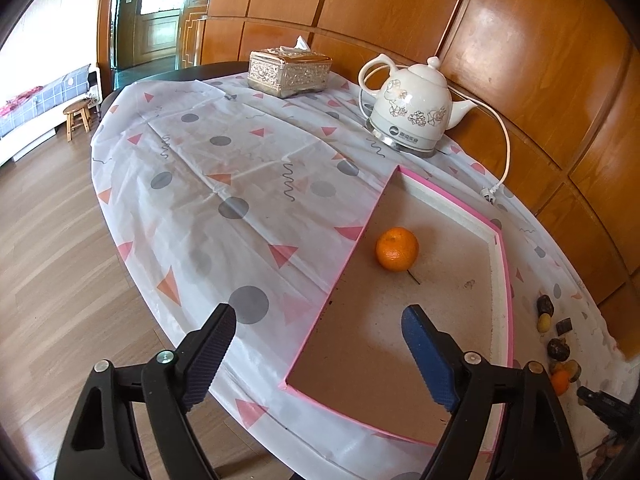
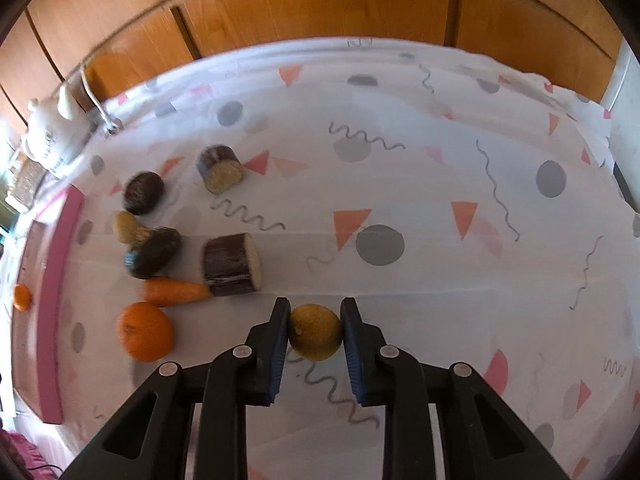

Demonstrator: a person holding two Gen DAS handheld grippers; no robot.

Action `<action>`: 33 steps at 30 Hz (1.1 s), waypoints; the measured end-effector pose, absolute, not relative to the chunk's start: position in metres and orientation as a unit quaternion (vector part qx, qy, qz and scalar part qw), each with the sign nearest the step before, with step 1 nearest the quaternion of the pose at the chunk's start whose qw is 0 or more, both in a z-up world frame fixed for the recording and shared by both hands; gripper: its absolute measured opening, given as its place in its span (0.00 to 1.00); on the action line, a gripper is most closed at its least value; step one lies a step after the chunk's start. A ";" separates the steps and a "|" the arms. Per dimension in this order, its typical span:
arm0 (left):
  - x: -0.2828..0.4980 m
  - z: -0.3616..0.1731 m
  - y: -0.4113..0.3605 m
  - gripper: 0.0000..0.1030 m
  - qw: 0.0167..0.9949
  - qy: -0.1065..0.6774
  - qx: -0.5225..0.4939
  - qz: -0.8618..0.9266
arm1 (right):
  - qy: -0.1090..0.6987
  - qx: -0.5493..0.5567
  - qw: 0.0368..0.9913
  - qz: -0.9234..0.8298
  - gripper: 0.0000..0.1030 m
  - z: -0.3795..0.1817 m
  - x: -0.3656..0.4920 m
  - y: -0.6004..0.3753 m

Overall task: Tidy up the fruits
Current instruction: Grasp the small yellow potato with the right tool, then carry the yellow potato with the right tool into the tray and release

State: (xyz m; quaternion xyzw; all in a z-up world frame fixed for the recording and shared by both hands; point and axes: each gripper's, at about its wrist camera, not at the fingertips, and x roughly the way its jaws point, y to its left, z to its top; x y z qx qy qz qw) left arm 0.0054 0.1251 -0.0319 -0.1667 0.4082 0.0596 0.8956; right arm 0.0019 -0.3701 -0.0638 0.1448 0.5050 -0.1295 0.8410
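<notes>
The yellowish round fruit (image 2: 316, 332) sits clamped between the jaws of the right gripper (image 2: 315, 334), both pads pressing its sides, just above the patterned cloth (image 2: 400, 184) that covers the bench. Its skin is dull yellow-green, smooth and slightly dimpled. Just left of it on the cloth lies an orange (image 2: 145, 331), with a carrot (image 2: 176, 291) beside that and a cut dark-skinned log piece (image 2: 232, 265) touching the carrot's tip. Further back sit more dark rounded pieces (image 2: 144, 193) and a second cut piece (image 2: 220, 169), all clustered near the pink-rimmed tray (image 2: 60, 280). To the right and ahead of the held fruit the cloth is bare out to the wooden wall panels (image 2: 320, 8).

The left gripper (image 1: 320, 320) hangs over the near end of the tray (image 1: 505, 280), its jaws spread wide with nothing between them. Inside the tray a single orange (image 1: 397, 249) rests near the left edge, apart from the rim, leaving the brown floor open around it. Beyond stand a white kettle (image 1: 412, 112) and a tissue box (image 1: 290, 70).
</notes>
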 end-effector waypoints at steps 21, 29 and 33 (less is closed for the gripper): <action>0.001 -0.028 0.128 0.88 0.899 0.397 -0.172 0.074 | 0.482 0.036 0.860 0.166 0.25 -0.015 0.031 -0.156; 0.002 -0.032 0.133 0.88 0.895 0.401 -0.179 0.077 | 0.486 -0.003 0.846 0.217 0.25 -0.024 0.049 -0.084; 0.004 -0.034 0.134 0.88 0.893 0.405 -0.181 0.077 | 0.499 -0.007 0.839 0.218 0.26 -0.036 0.059 -0.066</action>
